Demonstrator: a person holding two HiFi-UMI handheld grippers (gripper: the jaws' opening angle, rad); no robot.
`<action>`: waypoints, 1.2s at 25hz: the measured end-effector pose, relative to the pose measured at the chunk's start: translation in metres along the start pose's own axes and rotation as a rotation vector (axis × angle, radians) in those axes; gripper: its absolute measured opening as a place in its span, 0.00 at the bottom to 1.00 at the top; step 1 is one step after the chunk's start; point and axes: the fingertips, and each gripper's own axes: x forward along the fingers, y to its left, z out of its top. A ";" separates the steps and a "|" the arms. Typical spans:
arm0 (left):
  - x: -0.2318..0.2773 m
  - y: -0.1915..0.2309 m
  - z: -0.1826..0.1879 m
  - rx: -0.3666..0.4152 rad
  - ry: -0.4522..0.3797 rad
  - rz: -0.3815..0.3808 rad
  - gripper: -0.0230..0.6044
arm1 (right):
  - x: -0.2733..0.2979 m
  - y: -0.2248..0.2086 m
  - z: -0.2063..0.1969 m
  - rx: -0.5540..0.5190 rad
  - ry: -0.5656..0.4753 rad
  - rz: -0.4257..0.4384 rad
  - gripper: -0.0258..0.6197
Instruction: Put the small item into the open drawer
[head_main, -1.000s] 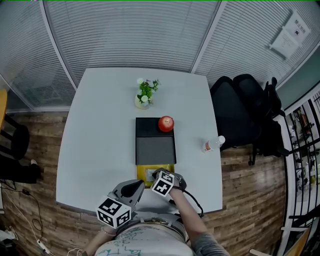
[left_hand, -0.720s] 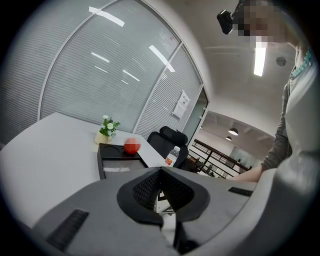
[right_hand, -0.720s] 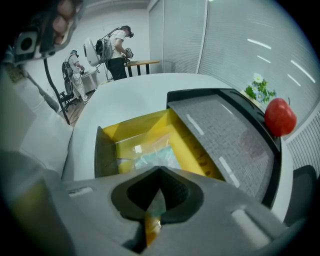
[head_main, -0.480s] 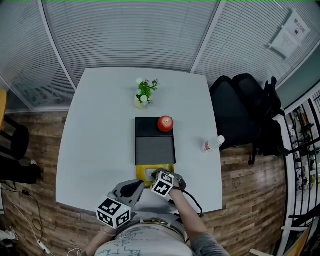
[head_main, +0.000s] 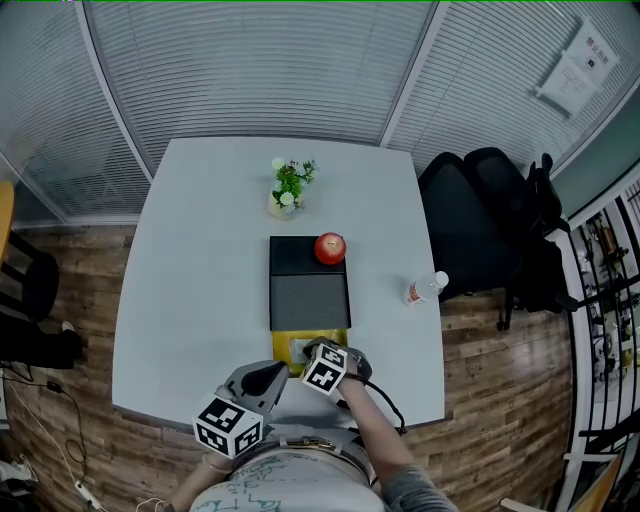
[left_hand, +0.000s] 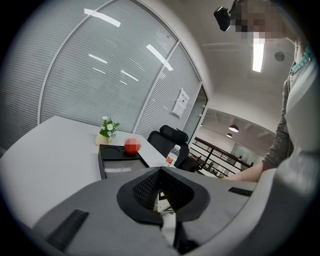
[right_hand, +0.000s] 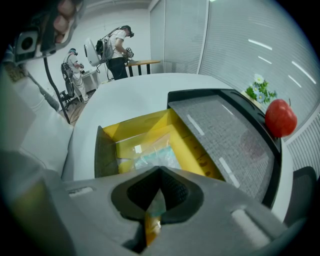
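The black drawer unit (head_main: 310, 290) lies mid-table, its yellow drawer (right_hand: 131, 129) pulled out toward me. My right gripper (right_hand: 157, 199) hangs over the drawer's near end, pointing steeply down, shut on a small clear packet (right_hand: 152, 223) with an orange tint. Inside the drawer lies clear plastic with teal contents (right_hand: 152, 156); I cannot tell whether it belongs to the pinched packet. In the head view the right gripper (head_main: 308, 351) covers the yellow drawer (head_main: 283, 341). My left gripper (head_main: 272, 374) waits left of it near the table edge; its jaws (left_hand: 165, 210) look shut and empty.
A red apple (head_main: 330, 248) sits on the unit's far right corner. A small potted plant (head_main: 290, 186) stands behind it. A water bottle (head_main: 427, 288) lies at the table's right edge, with a black chair (head_main: 480, 215) beyond. People stand at a far desk (right_hand: 120, 50).
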 end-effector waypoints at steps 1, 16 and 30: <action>0.000 0.000 0.000 -0.003 -0.002 -0.001 0.03 | -0.001 0.000 0.000 -0.001 0.001 0.001 0.04; -0.002 -0.005 0.001 0.003 -0.001 -0.002 0.03 | -0.007 -0.001 0.002 -0.020 -0.012 0.002 0.07; -0.004 -0.006 0.002 0.019 -0.007 0.007 0.03 | -0.035 -0.005 0.006 0.031 -0.076 0.051 0.35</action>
